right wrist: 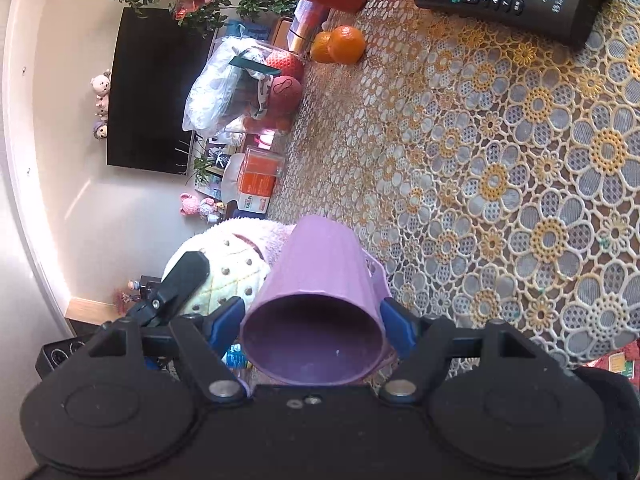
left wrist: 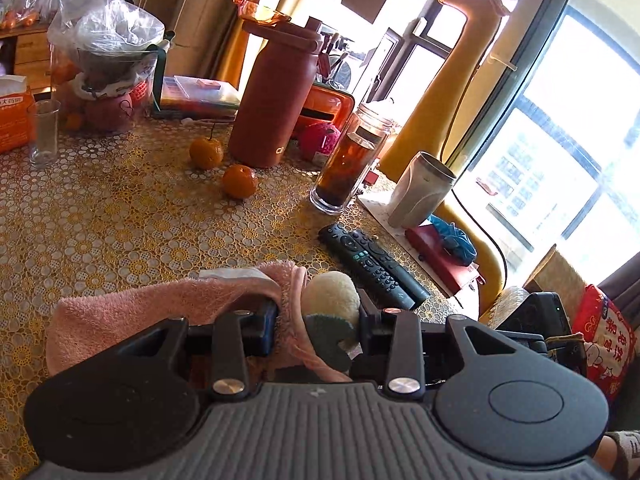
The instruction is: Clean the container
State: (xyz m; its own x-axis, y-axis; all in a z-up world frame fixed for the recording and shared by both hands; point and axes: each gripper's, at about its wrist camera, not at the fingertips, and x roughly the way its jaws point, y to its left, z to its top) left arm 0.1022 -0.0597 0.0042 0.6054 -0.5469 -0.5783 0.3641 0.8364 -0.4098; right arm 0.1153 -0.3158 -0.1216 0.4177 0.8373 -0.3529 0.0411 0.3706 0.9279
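A ribbed purple plastic cup [right wrist: 320,280] lies tipped on its side, its open mouth facing the right wrist camera, just above the lace tablecloth [right wrist: 520,200]. My right gripper [right wrist: 312,322] is shut on it, a blue pad [right wrist: 394,326] pressing each side near the rim. In the left wrist view, my left gripper [left wrist: 318,320] is shut on a pink cloth [left wrist: 160,300] bunched with a cream and green sponge [left wrist: 332,292]. The cloth drapes over the left finger. The cup does not show in the left wrist view.
Two black remotes [left wrist: 372,264] lie ahead of the left gripper. Behind them stand a glass jar of dark tea [left wrist: 344,168], a grey tumbler [left wrist: 420,192], a red-brown bottle [left wrist: 276,96], two oranges [left wrist: 239,181] and an empty glass [left wrist: 44,136]. A cream fuzzy sleeve [right wrist: 224,264] is beside the cup.
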